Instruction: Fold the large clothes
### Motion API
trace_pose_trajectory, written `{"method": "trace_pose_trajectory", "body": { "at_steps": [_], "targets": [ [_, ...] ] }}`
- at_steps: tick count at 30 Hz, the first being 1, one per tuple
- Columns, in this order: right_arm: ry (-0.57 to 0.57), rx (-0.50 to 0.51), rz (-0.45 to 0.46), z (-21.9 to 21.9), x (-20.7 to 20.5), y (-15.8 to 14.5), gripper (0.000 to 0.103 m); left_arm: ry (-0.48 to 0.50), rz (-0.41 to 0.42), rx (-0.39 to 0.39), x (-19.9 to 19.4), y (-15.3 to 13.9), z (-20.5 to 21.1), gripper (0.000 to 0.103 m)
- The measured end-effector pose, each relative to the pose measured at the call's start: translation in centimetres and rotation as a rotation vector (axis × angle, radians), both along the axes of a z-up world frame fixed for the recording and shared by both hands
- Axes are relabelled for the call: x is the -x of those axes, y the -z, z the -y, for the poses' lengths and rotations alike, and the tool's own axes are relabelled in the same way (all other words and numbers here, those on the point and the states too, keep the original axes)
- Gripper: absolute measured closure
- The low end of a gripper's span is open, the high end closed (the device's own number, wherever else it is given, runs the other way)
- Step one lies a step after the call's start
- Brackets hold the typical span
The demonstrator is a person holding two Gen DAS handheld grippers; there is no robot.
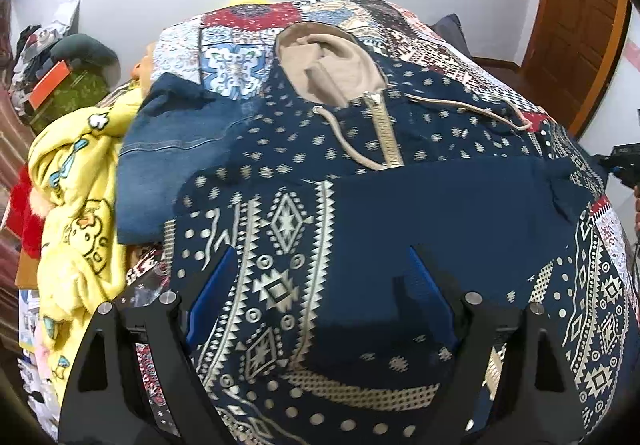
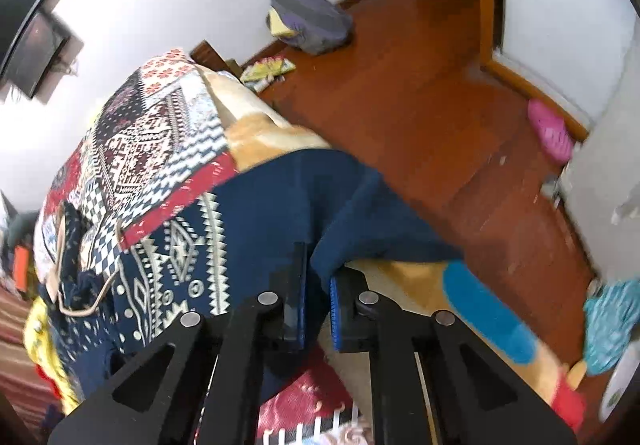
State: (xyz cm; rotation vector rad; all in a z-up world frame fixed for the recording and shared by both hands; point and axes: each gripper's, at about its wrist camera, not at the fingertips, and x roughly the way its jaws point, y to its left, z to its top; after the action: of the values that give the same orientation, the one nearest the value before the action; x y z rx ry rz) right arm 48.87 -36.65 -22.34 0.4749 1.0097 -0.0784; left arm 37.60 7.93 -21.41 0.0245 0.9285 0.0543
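A navy hoodie (image 1: 400, 213) with white geometric print, a beige-lined hood (image 1: 332, 65), a zipper and drawstrings lies face up on a patchwork bedspread (image 1: 432, 37). My left gripper (image 1: 324, 285) hovers just above the hoodie's lower front. It is open, its blue-padded fingers (image 1: 218, 285) spread wide with nothing between them. In the right wrist view a plain navy edge of the hoodie (image 2: 328, 201) hangs over the side of the bed. My right gripper (image 2: 318, 281) is shut on that edge, and the cloth runs down between its close-set fingers.
Folded denim (image 1: 160, 165) and a yellow cartoon-print blanket (image 1: 76, 213) lie left of the hoodie. An orange plush blanket (image 2: 400, 285) drapes the bed's side. On the wooden floor (image 2: 400, 105) are a purple bag (image 2: 308, 17) and a pink slipper (image 2: 550, 131). A wooden door (image 1: 580, 25) stands at the right.
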Motion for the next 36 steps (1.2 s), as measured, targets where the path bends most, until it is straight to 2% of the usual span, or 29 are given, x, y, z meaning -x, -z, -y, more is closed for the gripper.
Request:
{"method": "trace_pose_trajectory", "body": {
  "at_steps": [3,6,12,17,20,24,29,32,33,35,36],
  "targets": [
    [-0.053,0.047,0.069,-0.9,0.8,-3.0,0.096,-0.012,0.003,0.043,0.6,-0.3,-0.6,0.018],
    [-0.103,0.052,0.144,-2.1,1.9,-7.0,0.096,-0.014,0.009,0.096,1.3,-0.7,-0.9,0.018],
    [-0.236,0.039,0.308,-7.0,4.3,-14.3,0.096,0.015,0.043,0.089,2.7,-2.0,-0.5,0.018],
    [-0.392,0.034,0.353,-13.4,6.3,-16.2,0.096,0.039,0.071,0.077,4.3,-3.0,-0.7,0.018],
    [-0.479,0.036,0.321,-17.5,6.6,-14.8,0.096,0.042,0.072,0.085,5.1,-3.3,-1.2,0.018],
    [-0.572,-0.001,0.190,-22.3,6.0,-10.2,0.096,0.042,0.071,0.102,6.1,-3.2,-1.9,0.018],
    [-0.624,-0.029,0.025,-24.6,6.1,-5.0,0.096,0.042,0.060,0.115,6.9,-3.0,-2.5,0.018],
    [-0.645,0.019,-0.073,-25.2,6.6,-2.3,0.094,0.043,0.056,0.120,7.1,-3.0,-2.4,0.018],
    [-0.657,0.027,-0.134,-25.2,6.5,-1.3,0.092,0.045,0.054,0.122,7.1,-3.1,-2.3,0.018],
    [-0.669,0.018,-0.213,-25.0,6.4,-0.1,0.090,0.052,0.055,0.125,7.0,-3.2,-1.9,0.018],
    [-0.678,0.002,-0.211,-24.6,6.6,-0.2,0.090,0.058,0.055,0.122,6.9,-3.3,-1.6,0.018]
  ]
}}
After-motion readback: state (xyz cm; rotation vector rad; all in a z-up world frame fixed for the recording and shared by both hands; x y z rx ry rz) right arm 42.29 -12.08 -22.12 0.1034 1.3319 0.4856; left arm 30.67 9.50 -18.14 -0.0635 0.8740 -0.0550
